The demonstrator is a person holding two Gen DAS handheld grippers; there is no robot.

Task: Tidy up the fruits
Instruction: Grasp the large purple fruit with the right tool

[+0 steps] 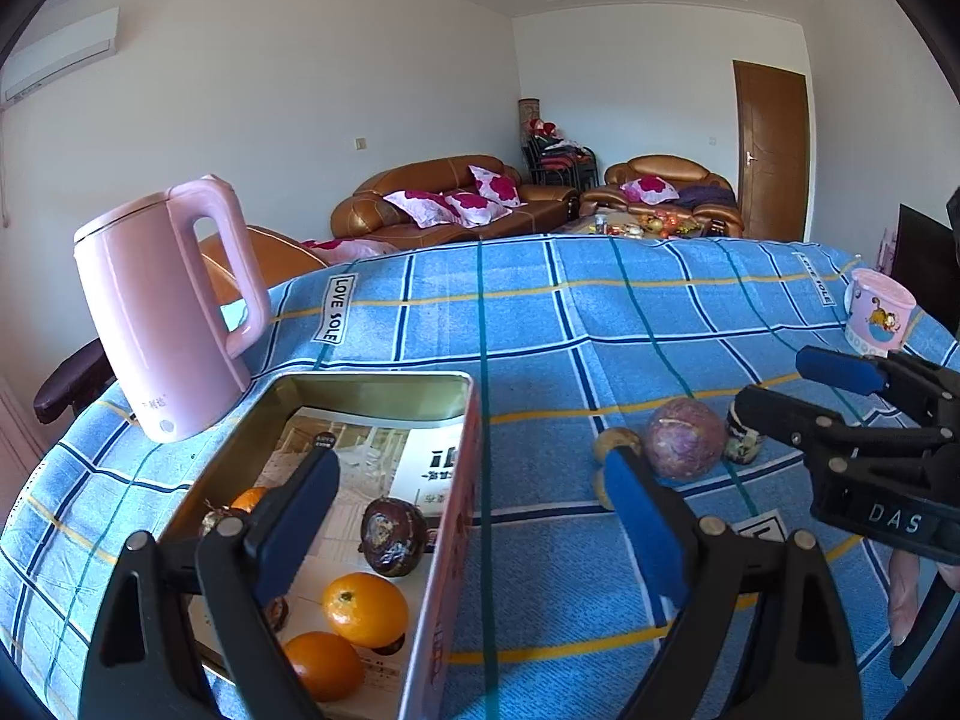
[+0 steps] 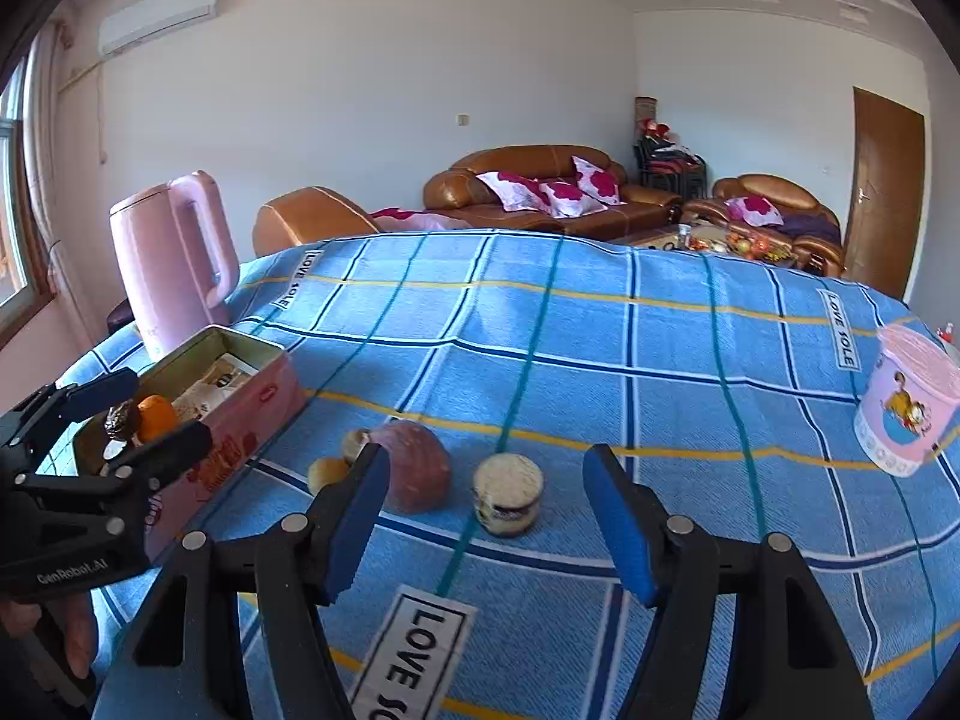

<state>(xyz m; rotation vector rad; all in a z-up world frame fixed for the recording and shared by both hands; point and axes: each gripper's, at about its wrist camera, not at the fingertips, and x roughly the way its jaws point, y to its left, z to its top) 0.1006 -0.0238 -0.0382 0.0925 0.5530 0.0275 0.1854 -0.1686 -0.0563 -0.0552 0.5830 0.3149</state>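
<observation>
Covering the table is a blue checked cloth [image 2: 690, 372] with yellow lines. Left of the pink rectangular tin [image 1: 447, 516] stands a pink plastic kettle [image 1: 162, 312]; inside the tin lie two oranges [image 1: 365, 609] and a dark wrinkled passion fruit [image 1: 393, 534]. Right of the tin sits a large purple round fruit [image 1: 684, 438]. Brown leather sofas [image 1: 432, 198] stand behind. The left gripper [image 1: 474, 531] and right gripper [image 2: 489, 522] both gape empty.

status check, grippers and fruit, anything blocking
Left gripper open, empty, above tin. Right gripper open, empty. Purple fruit and small yellow fruit loose on cloth; small jar alongside.
</observation>
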